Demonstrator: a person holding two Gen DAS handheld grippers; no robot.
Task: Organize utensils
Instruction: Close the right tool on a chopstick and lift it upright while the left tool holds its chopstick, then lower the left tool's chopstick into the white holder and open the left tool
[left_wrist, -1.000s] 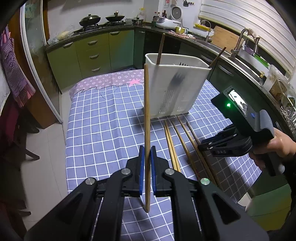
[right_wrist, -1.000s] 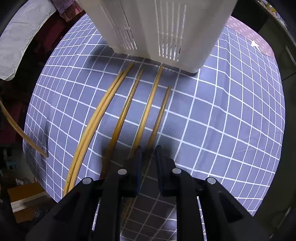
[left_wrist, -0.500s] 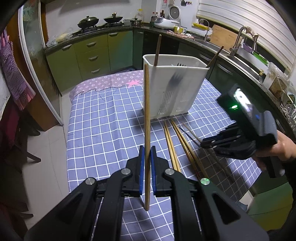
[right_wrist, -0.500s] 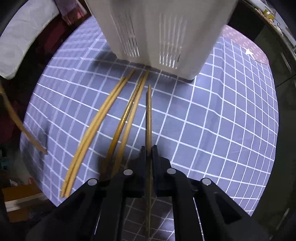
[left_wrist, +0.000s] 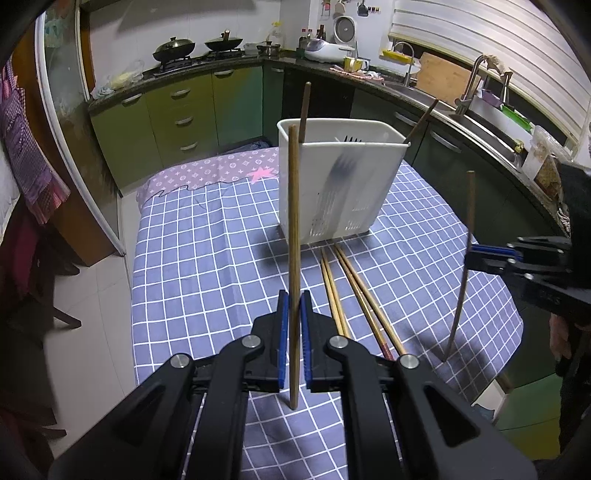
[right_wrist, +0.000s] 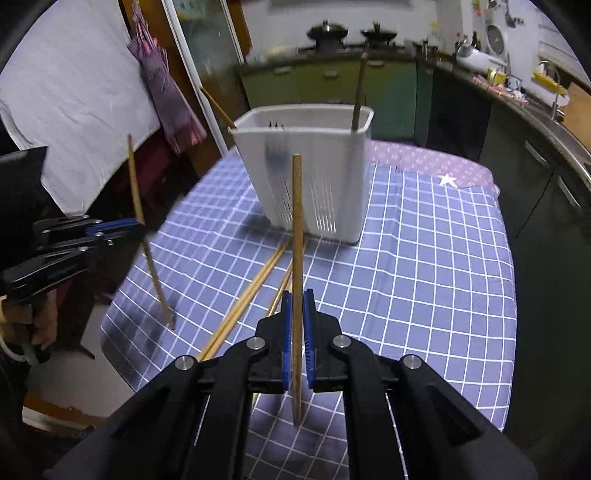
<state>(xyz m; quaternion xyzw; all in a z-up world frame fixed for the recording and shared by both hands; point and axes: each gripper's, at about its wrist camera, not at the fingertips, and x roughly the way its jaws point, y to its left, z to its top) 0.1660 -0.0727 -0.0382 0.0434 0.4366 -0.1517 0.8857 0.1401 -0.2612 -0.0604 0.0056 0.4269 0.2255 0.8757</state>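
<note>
Upright, a tan chopstick clamped in left hand-held gripper, darker chopstick clamped in right hand-held gripper.

Your left wrist camera looks along its fingers from the table's near end toward the bin and kitchen counter. Your right wrist camera faces the same bin from the right side. Both sit close above the table and share bin and chopsticks.
</note>
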